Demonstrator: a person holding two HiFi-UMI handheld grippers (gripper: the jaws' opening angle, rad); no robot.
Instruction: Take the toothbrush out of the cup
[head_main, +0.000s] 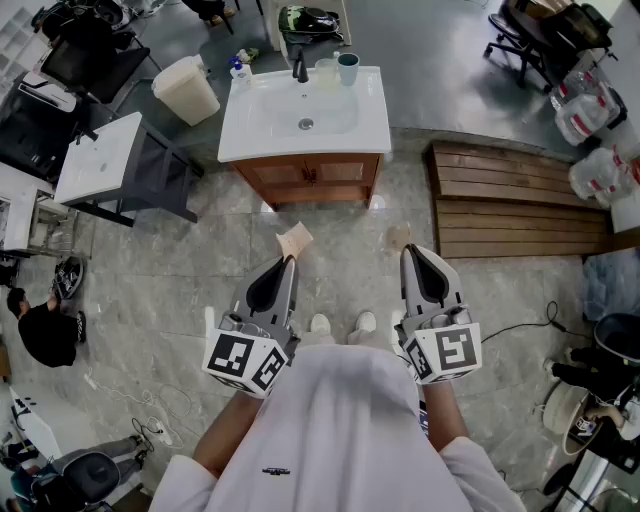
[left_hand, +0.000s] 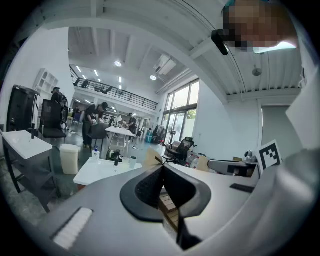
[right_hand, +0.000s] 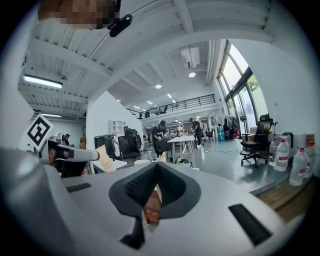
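Observation:
A teal cup (head_main: 348, 68) stands at the back right of the white sink top (head_main: 372, 120), beside a clear cup (head_main: 327, 70) and the black faucet (head_main: 300, 68). At this distance no toothbrush can be made out. My left gripper (head_main: 290, 262) and right gripper (head_main: 407, 250) are held low in front of the person's body, well short of the sink, over the floor. Both are shut with nothing between the jaws. In the left gripper view the sink top (left_hand: 100, 171) and a cup (left_hand: 132, 161) lie far ahead of the shut left gripper (left_hand: 162, 165). The right gripper (right_hand: 157, 164) shows the same shut tips.
The sink sits on a wooden cabinet (head_main: 306, 178). A beige bin (head_main: 187, 90) and a second white basin stand (head_main: 100, 158) are to its left. A wooden bench (head_main: 510, 200) and water bottles (head_main: 590, 110) are at the right. A cardboard scrap (head_main: 296, 240) lies on the floor, and a person (head_main: 45, 330) crouches far left.

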